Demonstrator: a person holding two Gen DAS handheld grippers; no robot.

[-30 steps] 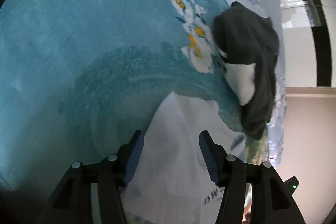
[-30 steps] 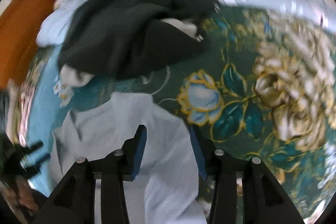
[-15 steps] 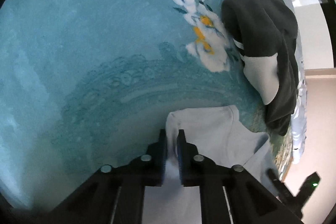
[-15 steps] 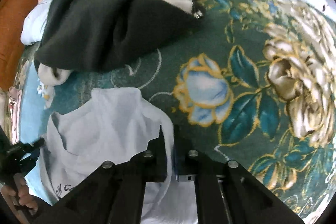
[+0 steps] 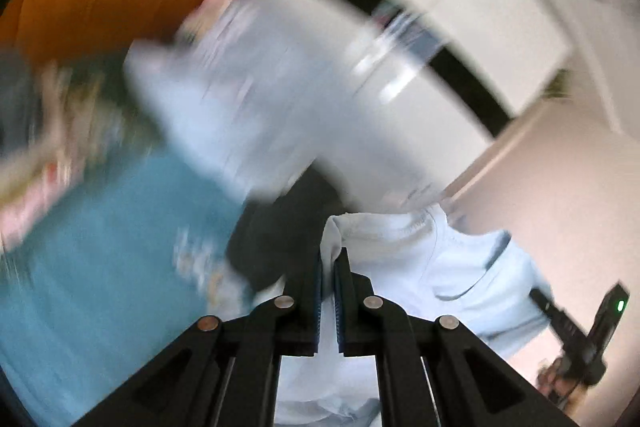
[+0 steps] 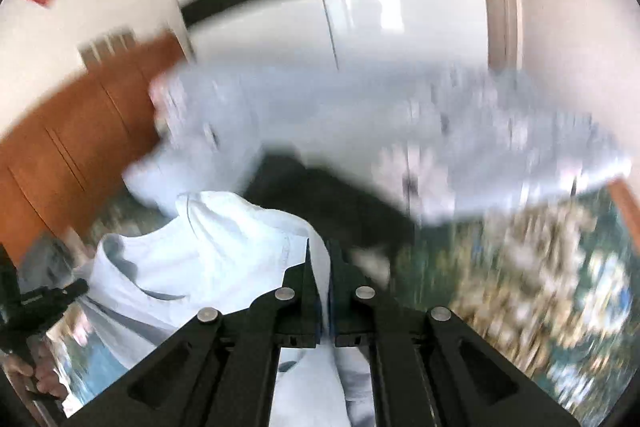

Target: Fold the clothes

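Note:
A pale blue shirt (image 5: 448, 263) hangs lifted between my two grippers. My left gripper (image 5: 329, 259) is shut on one edge of it near the collar. My right gripper (image 6: 319, 251) is shut on the other edge of the shirt (image 6: 208, 259). The collar opening shows in both views. A dark garment (image 5: 280, 235) lies on the bed beyond the shirt; it also shows in the right wrist view (image 6: 344, 203). Both views are blurred by motion.
The bed has a teal cover (image 5: 100, 259) and a green floral part (image 6: 520, 267). A pale blue quilt (image 6: 400, 123) lies bunched at the far side. An orange-brown headboard (image 6: 72, 139) and white walls stand behind. The other gripper shows at each view's edge (image 5: 580, 339).
Both grippers closed on the shirt's edges, then lifted it off the bed. Both cameras have swung up sharply and now face the headboard and walls.

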